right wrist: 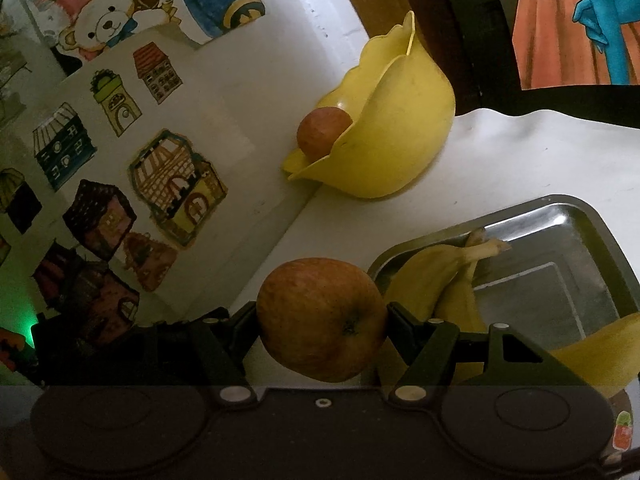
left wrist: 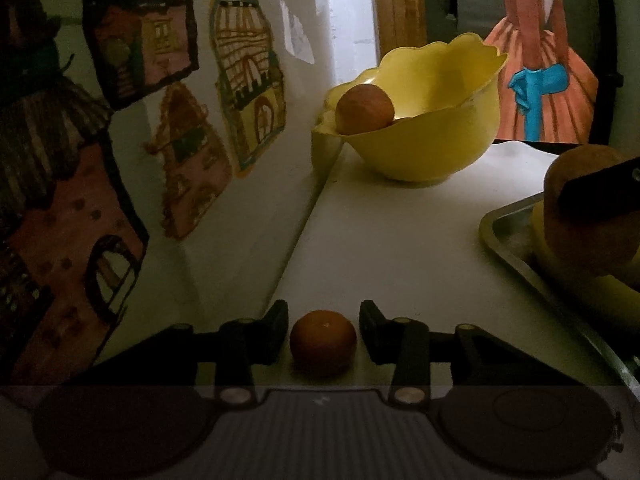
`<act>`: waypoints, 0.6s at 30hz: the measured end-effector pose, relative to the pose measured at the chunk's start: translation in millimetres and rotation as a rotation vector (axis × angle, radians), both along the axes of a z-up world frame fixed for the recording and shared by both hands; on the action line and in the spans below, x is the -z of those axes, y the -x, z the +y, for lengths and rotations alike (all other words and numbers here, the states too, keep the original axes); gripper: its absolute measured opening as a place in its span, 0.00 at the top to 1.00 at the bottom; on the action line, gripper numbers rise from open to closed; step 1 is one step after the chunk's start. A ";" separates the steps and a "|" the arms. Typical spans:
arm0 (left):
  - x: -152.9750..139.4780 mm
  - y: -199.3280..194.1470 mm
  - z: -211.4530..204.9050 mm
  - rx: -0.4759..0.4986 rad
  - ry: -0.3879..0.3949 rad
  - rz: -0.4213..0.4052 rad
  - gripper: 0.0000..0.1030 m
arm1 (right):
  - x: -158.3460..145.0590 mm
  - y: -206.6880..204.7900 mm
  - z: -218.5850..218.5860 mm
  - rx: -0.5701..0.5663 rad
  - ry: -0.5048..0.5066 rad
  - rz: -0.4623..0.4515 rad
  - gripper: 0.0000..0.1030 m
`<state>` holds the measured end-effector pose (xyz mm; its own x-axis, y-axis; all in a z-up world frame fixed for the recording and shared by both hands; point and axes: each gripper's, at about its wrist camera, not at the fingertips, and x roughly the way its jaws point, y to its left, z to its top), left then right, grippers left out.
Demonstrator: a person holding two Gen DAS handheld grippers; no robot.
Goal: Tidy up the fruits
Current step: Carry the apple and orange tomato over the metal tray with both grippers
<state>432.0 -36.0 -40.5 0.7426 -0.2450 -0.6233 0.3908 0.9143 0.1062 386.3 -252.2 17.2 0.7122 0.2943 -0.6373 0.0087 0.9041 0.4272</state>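
- Left wrist view: your left gripper [left wrist: 323, 330] sits low over the white bench [left wrist: 400, 240], its jaws spread apart with a small orange [left wrist: 323, 339] resting on the bench between them. There is a gap on either side of the fruit, so neither finger touches it.
- Further ahead, the yellow bowl [left wrist: 420, 120] with its scalloped rim stands on the bench against the wall with the house drawings [left wrist: 248, 80]. One apple in the bowl [left wrist: 364, 109] lies against its left side.
- At the right edge you can see the corner of the metal tray [left wrist: 504, 232], and above it the held apple [left wrist: 588, 216], with a dark finger of the other gripper across it.
- Right wrist view: your right gripper [right wrist: 322, 318] has its jaws closed onto the held apple [right wrist: 322, 318], one finger pressing each side, stem end facing the camera. The fruit is lifted clear of the bench, just beside the tray's [right wrist: 592, 216] near left corner.
- Bananas [right wrist: 440, 276] lie in the tray, stems pointing toward its middle.
- The bowl [right wrist: 392, 136] is beyond, near the wall, with its apple [right wrist: 322, 132] showing over the rim.
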 end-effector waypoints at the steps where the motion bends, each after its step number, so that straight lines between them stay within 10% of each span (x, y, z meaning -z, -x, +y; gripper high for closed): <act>1: -1.2 0.9 -0.2 -0.015 -0.003 0.008 0.56 | 0.1 0.0 -0.3 0.000 -0.001 0.001 0.32; 18: -6.3 2.2 5.0 -0.087 0.046 0.083 0.65 | -1.1 1.2 -1.9 -0.018 -0.012 0.003 0.32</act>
<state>429.8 -31.0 -34.3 0.7087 -0.2117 -0.6730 0.3159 0.9482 0.0343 385.1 -254.1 18.3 0.7050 0.3146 -0.6356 -0.0061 0.8989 0.4382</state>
